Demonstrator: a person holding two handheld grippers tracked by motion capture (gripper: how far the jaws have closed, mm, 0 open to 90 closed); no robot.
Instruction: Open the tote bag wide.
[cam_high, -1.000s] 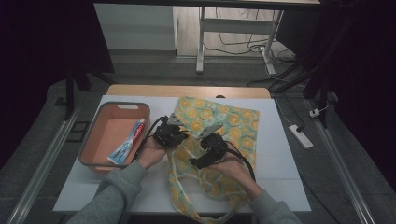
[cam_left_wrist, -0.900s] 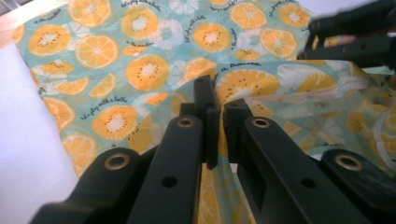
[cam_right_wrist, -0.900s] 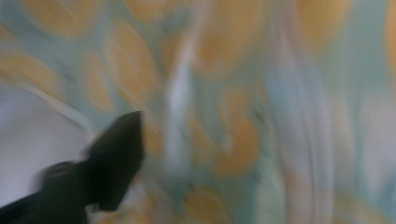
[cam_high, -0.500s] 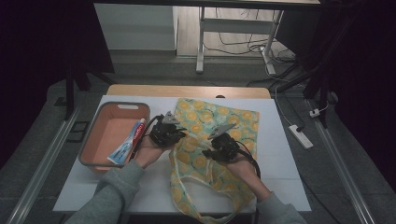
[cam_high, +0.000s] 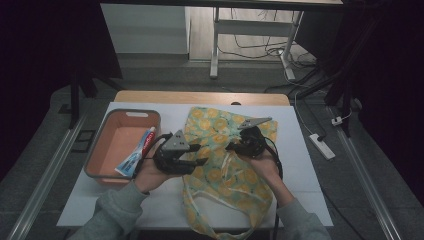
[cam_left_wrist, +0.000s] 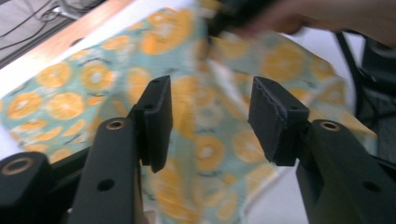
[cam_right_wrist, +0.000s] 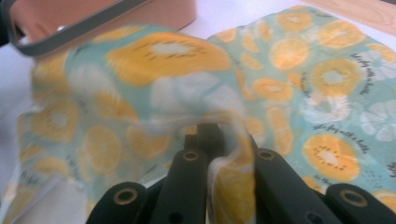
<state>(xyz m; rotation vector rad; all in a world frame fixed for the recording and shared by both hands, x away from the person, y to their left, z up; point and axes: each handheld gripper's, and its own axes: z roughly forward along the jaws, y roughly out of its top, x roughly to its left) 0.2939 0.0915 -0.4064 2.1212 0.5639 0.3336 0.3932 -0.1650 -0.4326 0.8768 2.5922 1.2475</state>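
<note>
Right hand-held gripper (cam_right_wrist: 212, 140) clamped on a fold of the orange-print cloth bag (cam_high: 225, 165), fabric pinched between the jaws and pulled up off the desk (cam_high: 310, 175). Left hand-held gripper (cam_left_wrist: 210, 116) half open, jaws just been opening, nothing pressed between them; bag cloth visible behind the gap, not gripped. Bag lying mid-desk, mostly flat, handles trailing toward the near edge, one layer lifted at the right grip. Salmon tray (cam_high: 100, 150) just left of the bag, toothpaste tube (cam_high: 137, 154) leaning inside it against the bag-side wall. Step in hand, as judged: opening the bag mouth, right side holding one layer up. Next move probably calls for the left to re-grip the opposite layer near the mouth, or go to the tube. Risk: grabbing both layers together, mouth stays shut. Motion blur on the left gripper view, edge of mouth hard to locate.
</note>
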